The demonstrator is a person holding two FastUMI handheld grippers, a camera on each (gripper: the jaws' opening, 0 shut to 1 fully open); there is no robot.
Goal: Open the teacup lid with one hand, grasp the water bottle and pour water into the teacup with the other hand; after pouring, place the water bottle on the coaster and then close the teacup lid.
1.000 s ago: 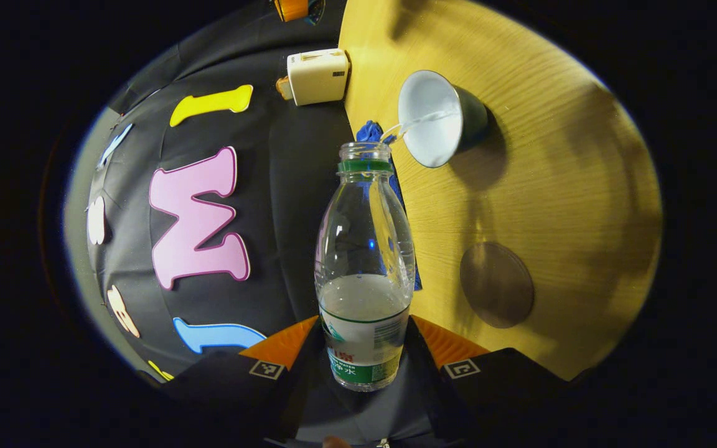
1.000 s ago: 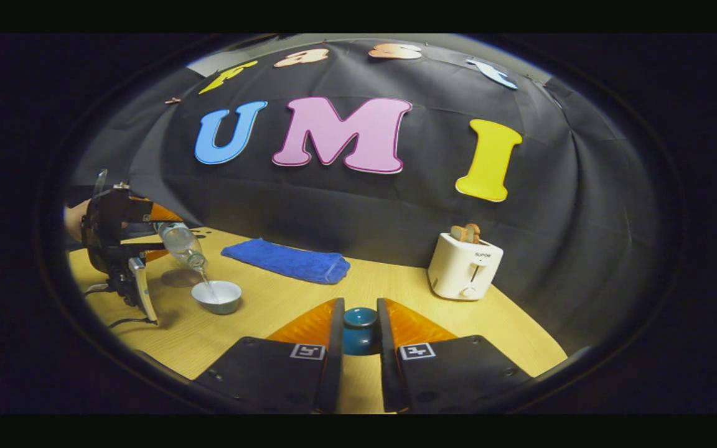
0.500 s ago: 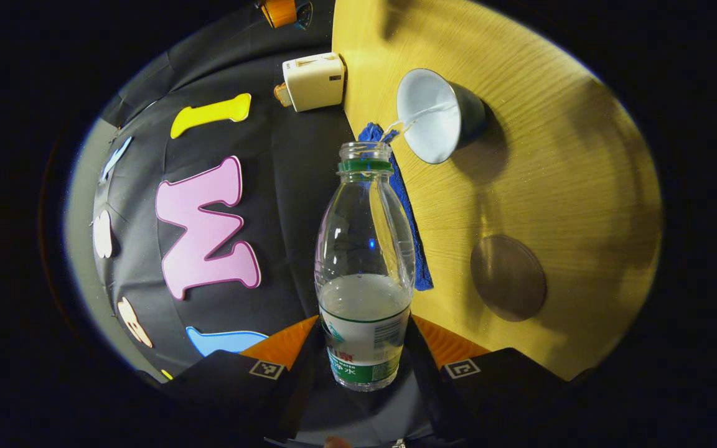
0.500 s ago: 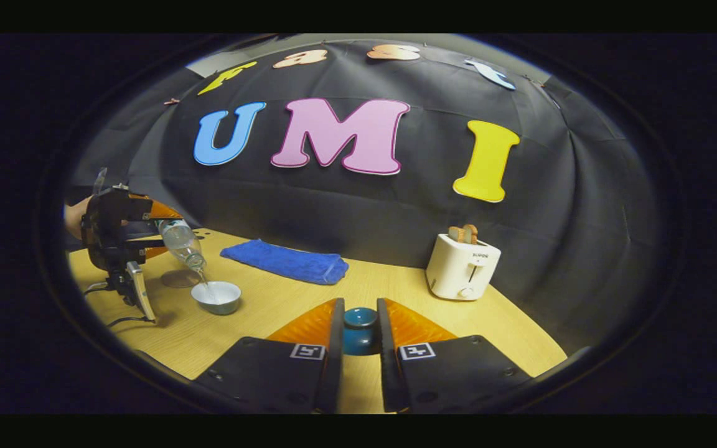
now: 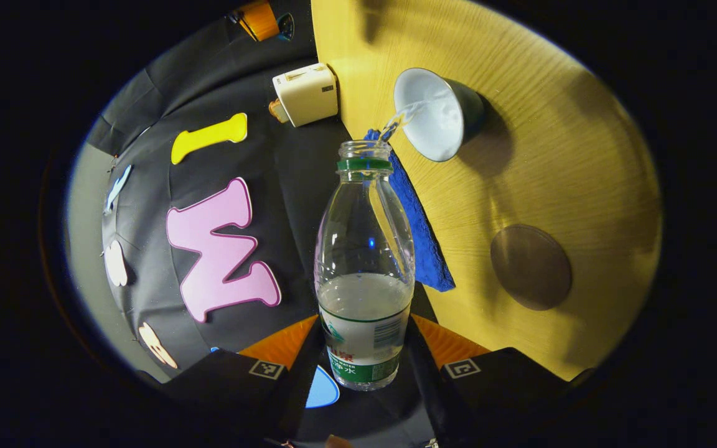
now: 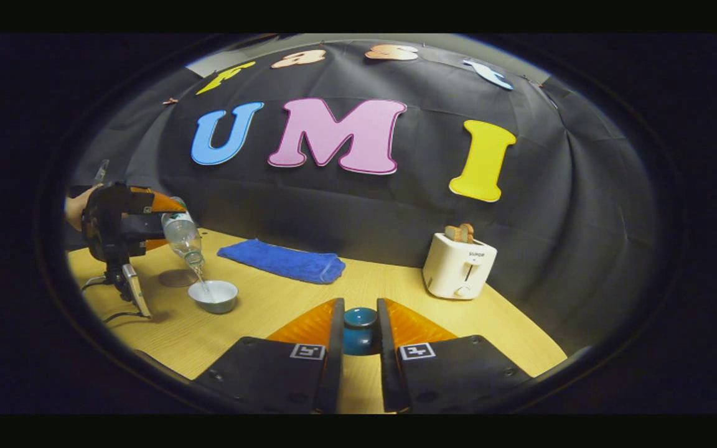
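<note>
My left gripper (image 5: pixel 365 348) is shut on a clear water bottle (image 5: pixel 365 261) with a green neck ring, tipped over sideways. A thin stream runs from its mouth into the white-lined teacup (image 5: pixel 430 112) on the wooden table (image 5: pixel 551 155). A round dark coaster (image 5: pixel 529 266) lies on the table near the cup. In the right gripper view, my right gripper (image 6: pixel 360 330) is shut on the knob of the dark blue teacup lid (image 6: pixel 360 331), held above the table. Far left there, the left gripper (image 6: pixel 147 224) tilts the bottle (image 6: pixel 183 239) over the teacup (image 6: pixel 213 295), beside the coaster (image 6: pixel 175 277).
A folded blue towel (image 6: pixel 282 261) lies at the back of the table. A white toaster (image 6: pixel 458 269) with bread in it stands at the back right. A cable trails on the table under the left gripper. The table's middle is bare wood (image 6: pixel 284 305).
The left gripper has tilted and risen a little with the bottle while the water keeps running into the cup. The right gripper holds the lid still.
</note>
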